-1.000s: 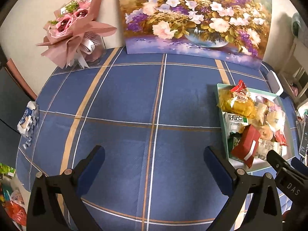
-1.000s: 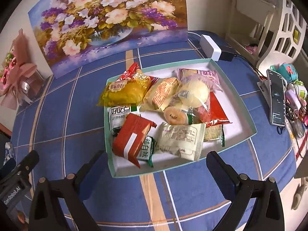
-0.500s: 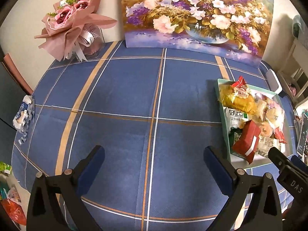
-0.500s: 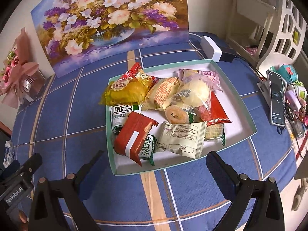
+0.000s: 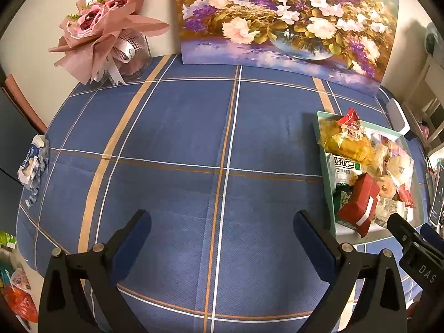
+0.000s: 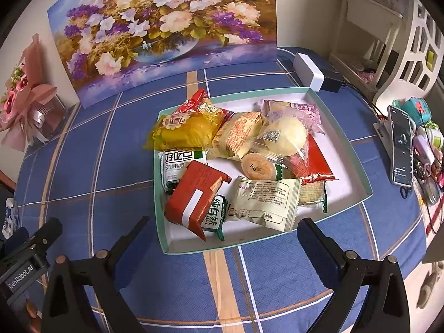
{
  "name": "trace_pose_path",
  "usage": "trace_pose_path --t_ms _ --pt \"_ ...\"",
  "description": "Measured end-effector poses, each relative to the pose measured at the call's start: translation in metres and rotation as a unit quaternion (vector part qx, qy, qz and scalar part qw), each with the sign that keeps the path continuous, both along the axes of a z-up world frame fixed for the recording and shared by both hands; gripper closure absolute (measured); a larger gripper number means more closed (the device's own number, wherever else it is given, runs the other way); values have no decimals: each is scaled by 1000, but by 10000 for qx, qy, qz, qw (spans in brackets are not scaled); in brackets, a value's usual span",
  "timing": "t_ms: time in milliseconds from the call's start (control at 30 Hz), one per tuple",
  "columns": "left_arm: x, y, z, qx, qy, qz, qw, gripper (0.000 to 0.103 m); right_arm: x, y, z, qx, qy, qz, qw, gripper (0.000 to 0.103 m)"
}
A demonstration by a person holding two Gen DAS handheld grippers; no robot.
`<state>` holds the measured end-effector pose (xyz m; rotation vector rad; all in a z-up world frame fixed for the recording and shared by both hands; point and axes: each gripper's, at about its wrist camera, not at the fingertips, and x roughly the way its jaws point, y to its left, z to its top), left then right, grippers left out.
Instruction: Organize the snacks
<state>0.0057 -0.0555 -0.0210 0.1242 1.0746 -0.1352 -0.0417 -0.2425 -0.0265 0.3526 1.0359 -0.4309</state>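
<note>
A shallow teal-rimmed white tray (image 6: 358, 163) lies on the blue checked tablecloth, holding several wrapped snacks: a red packet (image 6: 195, 198), a yellow bread bag (image 6: 183, 131), a pale green packet (image 6: 265, 199) and a round bun (image 6: 284, 136). My right gripper (image 6: 222, 236) hangs open just in front of the tray's near edge, nothing between its fingers. In the left wrist view the tray (image 5: 323, 166) sits far right, and my left gripper (image 5: 222, 230) is open over bare cloth to its left.
A flower painting (image 5: 283, 16) leans on the back wall, a pink bouquet (image 5: 105, 30) at back left. A white box (image 6: 308, 75), a phone on a stand (image 6: 401, 149) and small clutter lie right of the tray. A crumpled wrapper (image 5: 32, 163) sits at the left table edge.
Both grippers have drawn back and up slightly, so the tray and table appear a little farther away. Both stay open. The snacks have not moved.
</note>
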Motion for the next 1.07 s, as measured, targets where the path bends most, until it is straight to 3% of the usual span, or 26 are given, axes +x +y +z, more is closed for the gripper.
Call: trace_pose_path --t_ms 700,967,1067 --pt "2 -1 -2 160 33 78 9998 1 3 2 -2 -52 62 70 9999 0" --pt "-2 -3 4 380 -235 65 9990 1 3 2 -2 -51 60 71 9999 0" --pt "-1 -1 4 301 -208 66 9993 1 3 2 -2 -52 64 73 9999 0"
